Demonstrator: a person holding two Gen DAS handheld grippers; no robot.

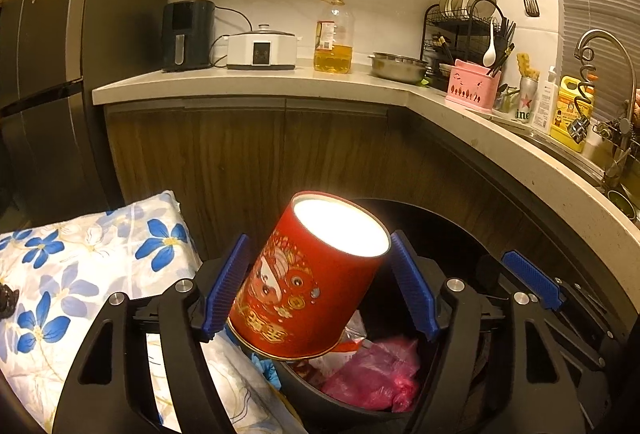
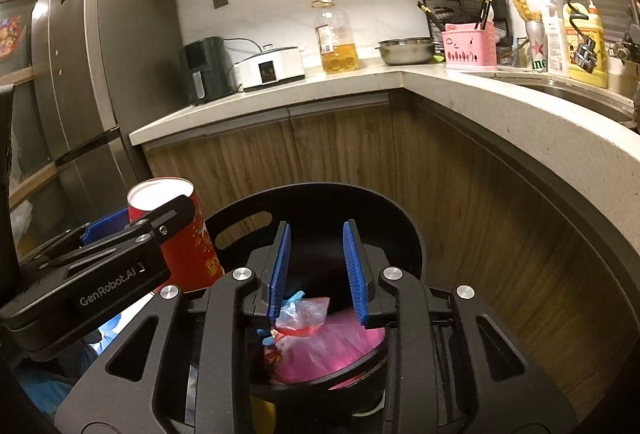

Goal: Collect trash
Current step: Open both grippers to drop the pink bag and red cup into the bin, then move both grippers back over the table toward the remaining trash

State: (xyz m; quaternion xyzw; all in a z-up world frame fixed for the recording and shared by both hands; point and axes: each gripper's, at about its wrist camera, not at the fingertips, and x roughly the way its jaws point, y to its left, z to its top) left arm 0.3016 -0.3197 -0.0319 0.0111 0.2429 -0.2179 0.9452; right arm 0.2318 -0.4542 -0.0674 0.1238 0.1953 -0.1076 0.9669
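One red canister (image 1: 310, 278) tilts between the parted left gripper (image 1: 318, 286) pads, directly above the black bin (image 2: 400, 234), while the right gripper (image 2: 316, 270) hangs part-open, empty.

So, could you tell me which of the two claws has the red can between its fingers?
The left claw: the red can sits tilted between its fingers, while the right claw is empty.

A red cylindrical canister (image 1: 308, 286) with gold edging and a cartoon fish print tilts over the black trash bin (image 2: 320, 210), its pale top end facing up (glare hides any detail there). Its lower rim hangs just above the bin's edge. Inside the bin lie a crumpled pink plastic bag (image 2: 332, 350) and a clear wrapper (image 2: 304, 314).
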